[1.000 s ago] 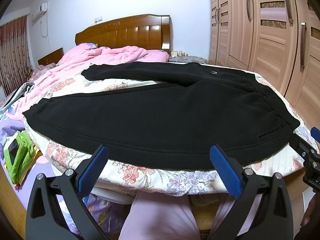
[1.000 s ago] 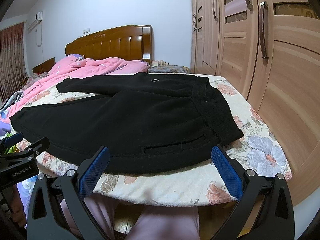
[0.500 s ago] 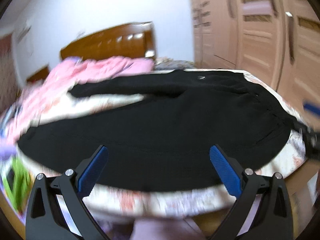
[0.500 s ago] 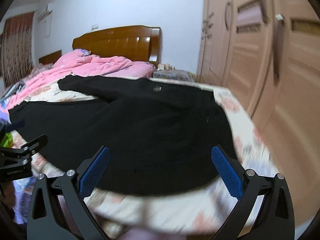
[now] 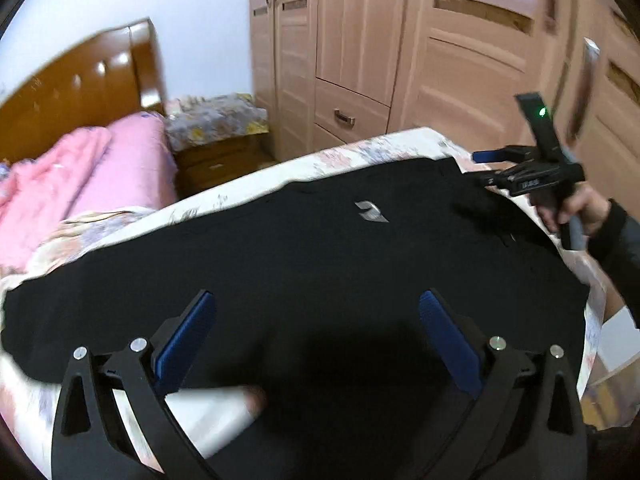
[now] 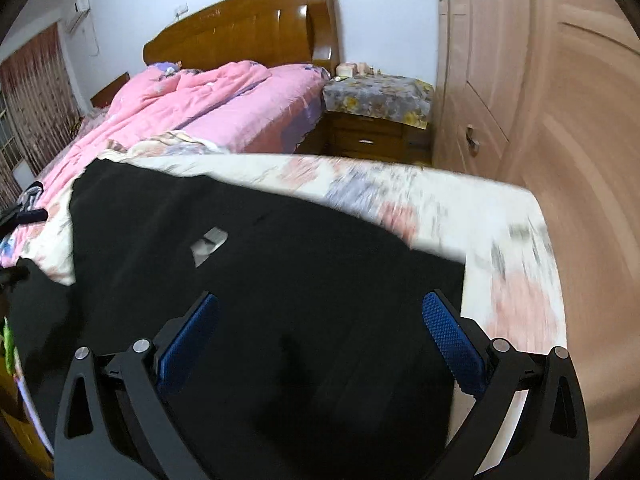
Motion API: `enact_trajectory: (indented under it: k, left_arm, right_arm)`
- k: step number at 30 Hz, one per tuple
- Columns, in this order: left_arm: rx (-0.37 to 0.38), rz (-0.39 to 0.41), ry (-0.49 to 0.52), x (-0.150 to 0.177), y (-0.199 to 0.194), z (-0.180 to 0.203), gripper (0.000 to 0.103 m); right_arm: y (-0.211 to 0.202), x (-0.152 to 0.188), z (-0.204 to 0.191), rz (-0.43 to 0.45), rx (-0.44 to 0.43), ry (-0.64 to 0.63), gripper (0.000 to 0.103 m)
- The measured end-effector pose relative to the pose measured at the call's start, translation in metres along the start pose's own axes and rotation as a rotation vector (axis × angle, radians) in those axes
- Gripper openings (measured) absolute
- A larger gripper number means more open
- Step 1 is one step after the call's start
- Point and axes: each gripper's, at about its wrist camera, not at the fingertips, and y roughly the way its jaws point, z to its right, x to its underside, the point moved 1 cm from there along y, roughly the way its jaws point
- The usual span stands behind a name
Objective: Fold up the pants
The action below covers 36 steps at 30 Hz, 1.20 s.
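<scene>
Black pants (image 5: 320,264) lie spread flat on the floral bedsheet (image 5: 360,152), a small grey logo (image 5: 370,213) facing up. My left gripper (image 5: 316,336) is open and empty, hovering low over the middle of the pants. My right gripper (image 6: 320,340) is open and empty over the pants (image 6: 280,280) near the waistband end. In the left wrist view the right gripper (image 5: 504,168) shows at the far right corner of the pants, held by a hand.
A pink quilt (image 6: 192,108) lies toward the wooden headboard (image 6: 248,24). A nightstand with a floral cover (image 6: 376,96) stands beside the bed. Wooden wardrobe doors (image 5: 440,40) run along the right side. The bed's corner edge (image 6: 536,208) is close.
Both grippers have moved forward and up over the bed, from its near edge to above the pants, and tilted down. Both remain open. The pants have not moved.
</scene>
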Motion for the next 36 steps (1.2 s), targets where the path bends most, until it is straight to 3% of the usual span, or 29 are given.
enact_trajectory:
  k: [4,7,11,13,14,16,17,18,24,30,32,34,36]
  left_arm:
    - [-0.015,-0.057,0.072,-0.027,0.050,-0.048,0.100]
    - [0.078,-0.116,0.068,-0.039,0.084,-0.085,0.097]
    - [0.172,-0.158,0.097,-0.051,0.115,-0.109,0.093]
    - [0.211,-0.169,0.103,-0.052,0.123,-0.114,0.092]
    - [0.227,-0.173,0.113,-0.055,0.127,-0.115,0.092]
    - [0.244,-0.184,0.138,-0.060,0.135,-0.111,0.092]
    - [0.249,-0.191,0.161,-0.062,0.138,-0.111,0.092]
    - [0.249,-0.195,0.174,-0.064,0.140,-0.110,0.092]
    - [0.263,-0.234,0.252,-0.075,0.150,-0.116,0.091]
    - [0.368,-0.300,0.220,-0.081,0.167,-0.131,0.090]
    - [0.403,-0.328,0.202,-0.077,0.173,-0.134,0.074]
    - [0.400,-0.329,0.198,-0.069,0.172,-0.133,0.028]
    - [0.333,-0.282,0.220,-0.064,0.160,-0.129,0.016]
  right_arm:
    - [0.045,-0.034,0.010,-0.056,-0.018,-0.110,0.097]
    - [0.067,-0.052,0.017,-0.109,-0.105,-0.158,0.091]
    - [0.093,-0.050,0.023,-0.253,-0.188,-0.207,0.075]
    - [0.091,-0.049,0.022,-0.238,-0.218,-0.238,0.062]
    - [0.087,-0.047,0.023,-0.226,-0.236,-0.229,0.036]
    - [0.079,-0.044,0.020,-0.199,-0.236,-0.253,0.016]
    - [0.070,-0.041,0.012,-0.163,-0.187,-0.311,0.010]
    - [0.059,-0.038,0.004,-0.128,-0.138,-0.353,0.010]
    - [-0.030,-0.014,-0.036,0.154,-0.043,-0.443,0.009]
    - [-0.076,0.024,-0.053,0.251,-0.040,-0.435,0.009]
    - [-0.077,0.030,-0.058,0.255,-0.030,-0.432,0.009]
    - [-0.067,0.028,-0.062,0.247,-0.022,-0.422,0.009]
    - [-0.062,0.027,-0.065,0.234,-0.008,-0.412,0.009]
